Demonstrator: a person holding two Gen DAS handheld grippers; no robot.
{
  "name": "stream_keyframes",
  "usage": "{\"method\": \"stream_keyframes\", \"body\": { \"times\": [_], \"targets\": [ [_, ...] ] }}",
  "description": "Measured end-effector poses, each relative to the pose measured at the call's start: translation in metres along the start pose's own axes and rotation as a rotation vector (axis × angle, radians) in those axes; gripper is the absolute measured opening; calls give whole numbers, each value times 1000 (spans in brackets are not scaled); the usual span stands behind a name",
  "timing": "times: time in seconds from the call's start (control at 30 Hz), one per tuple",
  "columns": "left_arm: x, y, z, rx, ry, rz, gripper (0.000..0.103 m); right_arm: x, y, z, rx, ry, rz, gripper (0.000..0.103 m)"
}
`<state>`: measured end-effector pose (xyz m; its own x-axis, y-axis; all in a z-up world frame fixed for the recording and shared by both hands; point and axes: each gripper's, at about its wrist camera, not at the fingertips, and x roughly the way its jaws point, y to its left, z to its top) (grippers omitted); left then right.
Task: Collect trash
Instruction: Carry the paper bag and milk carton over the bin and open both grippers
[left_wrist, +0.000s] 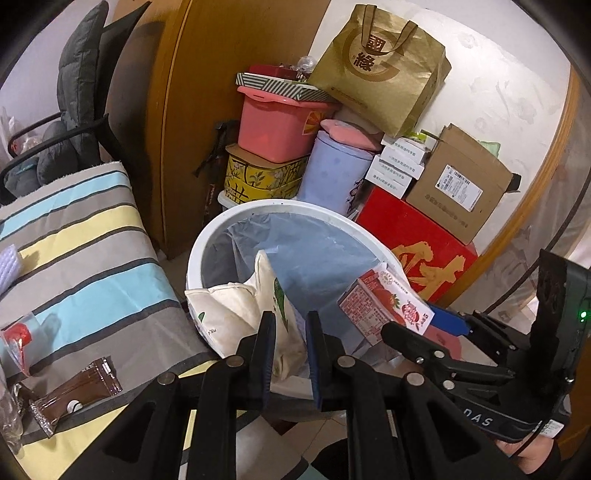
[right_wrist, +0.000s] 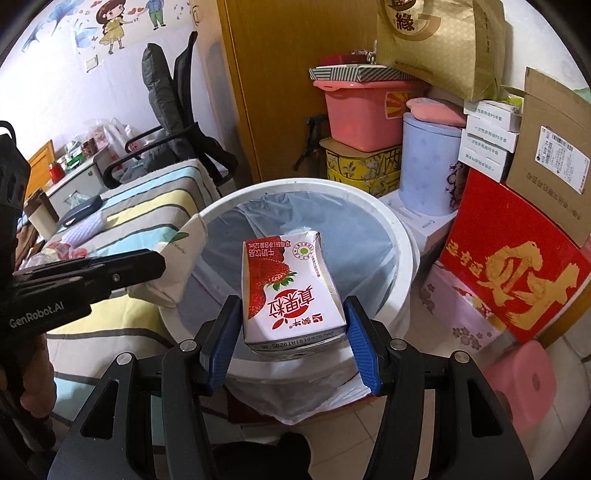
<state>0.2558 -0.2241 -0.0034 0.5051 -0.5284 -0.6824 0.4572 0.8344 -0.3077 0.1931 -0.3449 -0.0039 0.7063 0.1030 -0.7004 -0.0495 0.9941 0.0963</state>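
Right gripper: clamped on strawberry milk carton, held over the white bin.
Left gripper: clamped on cream pouch at the rim.
Risk: either item may be dropped outside.

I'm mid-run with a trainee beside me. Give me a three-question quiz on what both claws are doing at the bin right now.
1. True or false: the right claw holds the strawberry milk carton over the white trash bin.
2. What does the left claw grip? A) the brown snack wrapper B) the cream paper bag C) the red gift box
3. Fill in: the brown snack wrapper lies on the ____ cloth.

Key
1. True. Both blue pads touch the carton's sides, with the bin's lined opening behind it.
2. B. The bag sits pinched between the fingers at the bin's rim.
3. Striped. It is not yet picked up.
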Motion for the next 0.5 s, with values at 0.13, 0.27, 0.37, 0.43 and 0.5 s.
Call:
{"method": "stream_keyframes", "body": {
  "times": [0.13,0.27,0.37,0.43,0.5],
  "targets": [
    [-2,2,2,-16,-10,-16,32,0,0,1,-3,-15,-15,58],
    [-5,3,3,-20,-20,-22,33,-1,0,2,2,-26,-18,59],
    [-8,5,3,-27,-23,-19,33,-3,-2,3,14,-36,-13,59],
    [-13,6,2,-32,-28,-20,33,-5,-3,3,22,-43,-10,59],
    [-18,8,1,-37,-33,-10,33,-7,-3,3,31,-50,-3,59]
  ]
}}
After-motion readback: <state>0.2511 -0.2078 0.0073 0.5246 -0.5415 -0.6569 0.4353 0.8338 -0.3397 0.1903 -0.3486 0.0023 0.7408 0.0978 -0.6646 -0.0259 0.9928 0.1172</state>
